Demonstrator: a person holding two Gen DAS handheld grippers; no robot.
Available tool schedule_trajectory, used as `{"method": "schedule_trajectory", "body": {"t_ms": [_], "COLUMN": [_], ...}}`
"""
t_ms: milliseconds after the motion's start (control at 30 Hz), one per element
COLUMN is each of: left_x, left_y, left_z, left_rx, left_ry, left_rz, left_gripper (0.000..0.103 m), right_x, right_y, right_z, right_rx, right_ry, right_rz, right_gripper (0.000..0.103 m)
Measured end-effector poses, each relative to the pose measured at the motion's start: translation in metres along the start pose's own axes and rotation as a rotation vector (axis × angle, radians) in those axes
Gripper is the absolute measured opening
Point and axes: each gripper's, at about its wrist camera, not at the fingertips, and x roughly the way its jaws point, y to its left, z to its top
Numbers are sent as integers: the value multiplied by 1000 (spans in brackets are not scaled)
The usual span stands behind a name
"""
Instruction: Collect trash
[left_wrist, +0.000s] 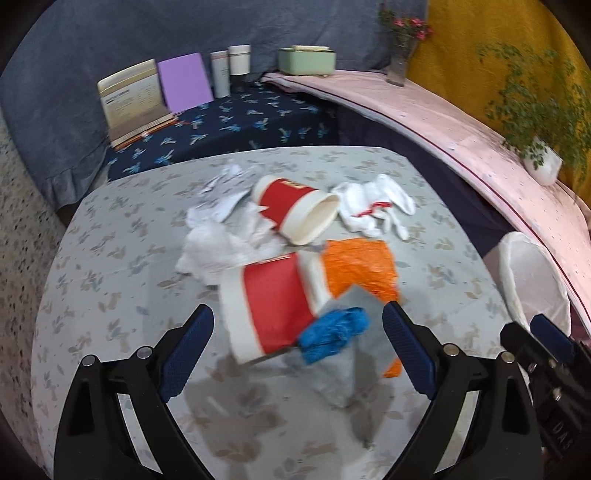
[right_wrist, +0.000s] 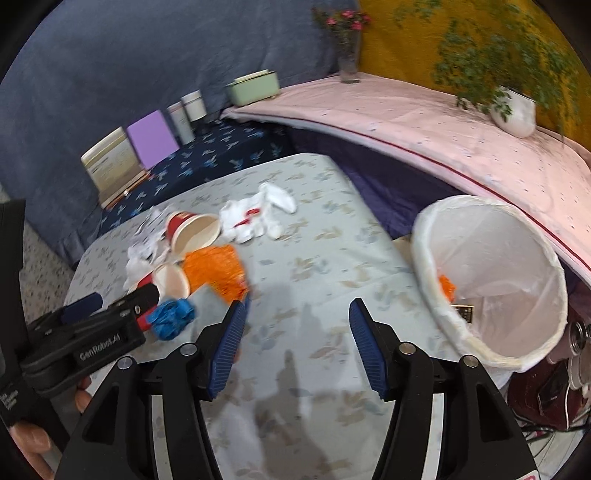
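Jaws of both the left gripper (left_wrist: 297, 334) and right gripper (right_wrist: 297, 326) stand spread and empty. Step in hand: approach to the litter heaped mid-bench (left_wrist: 110, 258), the lined bin (right_wrist: 491, 273) waiting off its right edge. Nearest lies a red paper cup (left_wrist: 269, 302) on its side, long axis running left-right, mouth apparently rightward, though motion blur obscures this. Next, the left jaws should straddle the cup across that axis.

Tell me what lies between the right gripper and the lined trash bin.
Only bare floral tablecloth separates the open right gripper from the bin; the right wrist view shows it.
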Motion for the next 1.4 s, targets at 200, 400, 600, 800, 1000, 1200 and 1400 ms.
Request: {"method": "schedule_trajectory", "body": {"t_ms": [200,400,600,800,1000,1200,1400], "left_x": [2,4,7,12,18,23,27], "left_y": [39,66,82,88,86,76,56], "left_z": [-3,-4,-1,2,5,7,10], "left_rx": [-80,-125,-152,-161,-157,-142,-121], "left_ry": [16,37,47,55,65,74,84], "left_rz": [42,59,63,54,38,24,-7], "left_gripper": [92,92,92,92,92,92,92], "right_x": [18,37,58,77,88,85,68], "right_y": [36,71,93,104,106,103,86], "right_z": [-8,-14,-15,-13,-13,-13,-9], "right_rx": [-59,-116,-161,-181,-188,-193,-160], "right_ry": [44,77,103,122,132,131,96], "right_rz": [43,80,92,87,87,113,142], "right_gripper": [59,61,61,61,60,34,0]}}
